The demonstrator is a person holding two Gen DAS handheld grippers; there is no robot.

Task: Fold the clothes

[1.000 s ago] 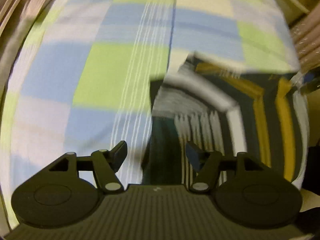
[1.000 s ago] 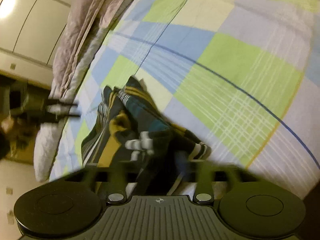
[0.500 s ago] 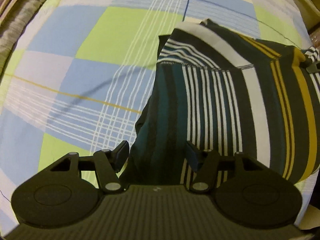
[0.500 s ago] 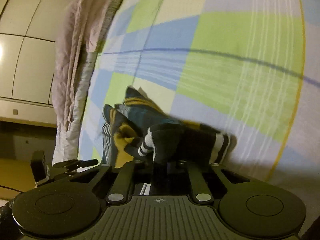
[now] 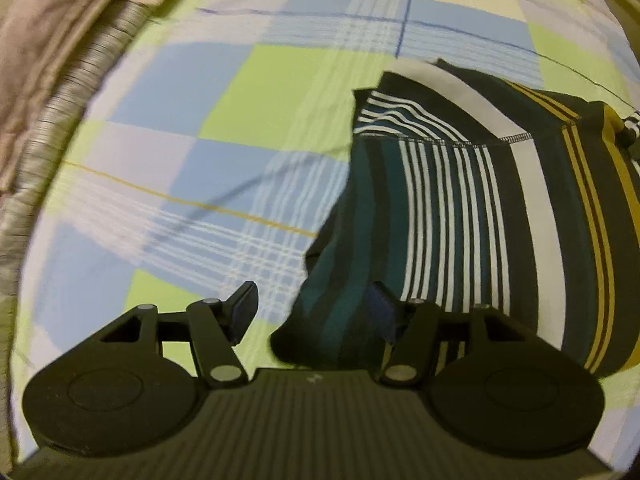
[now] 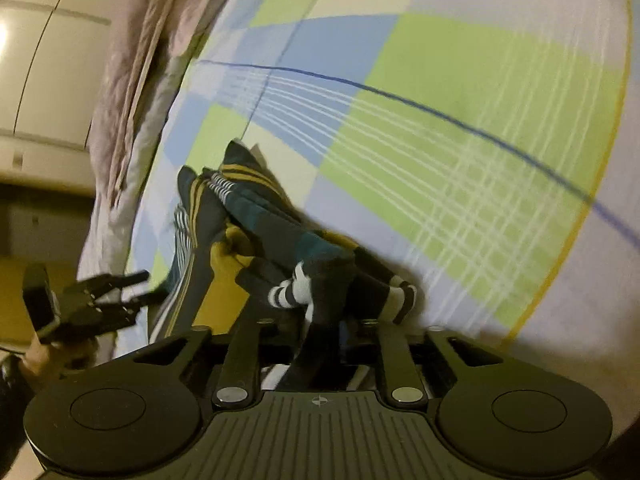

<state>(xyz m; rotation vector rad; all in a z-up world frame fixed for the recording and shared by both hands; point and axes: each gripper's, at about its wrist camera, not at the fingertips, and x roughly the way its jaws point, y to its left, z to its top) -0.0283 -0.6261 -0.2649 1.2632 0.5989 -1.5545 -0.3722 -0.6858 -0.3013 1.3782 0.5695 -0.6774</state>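
The bed [image 5: 248,92], under a checked sheet of green, blue and lilac, fills both views. A rumpled quilt [image 5: 52,80] lies along the upper left edge. The shirt [image 5: 460,216], dark with white, teal and mustard stripes, lies on the sheet at the centre right of the left wrist view and runs from centre to lower left in the right wrist view, still bunched.

The right gripper [image 6: 320,320], bottom centre of its view, pinches a striped fold of the shirt; its jaws have just been opening a little, cloth between them. That looks like the main risk: if the pinch loosens further while the cloth is drawn, the fold would likely slip out and collapse.

The left gripper [image 5: 310,308] stands spread at the bottom of its view, the shirt's near corner by its right finger [image 5: 380,308], nothing pressed. Closing there may catch only an edge, or snag the sheet beneath, dragging the fold crooked.
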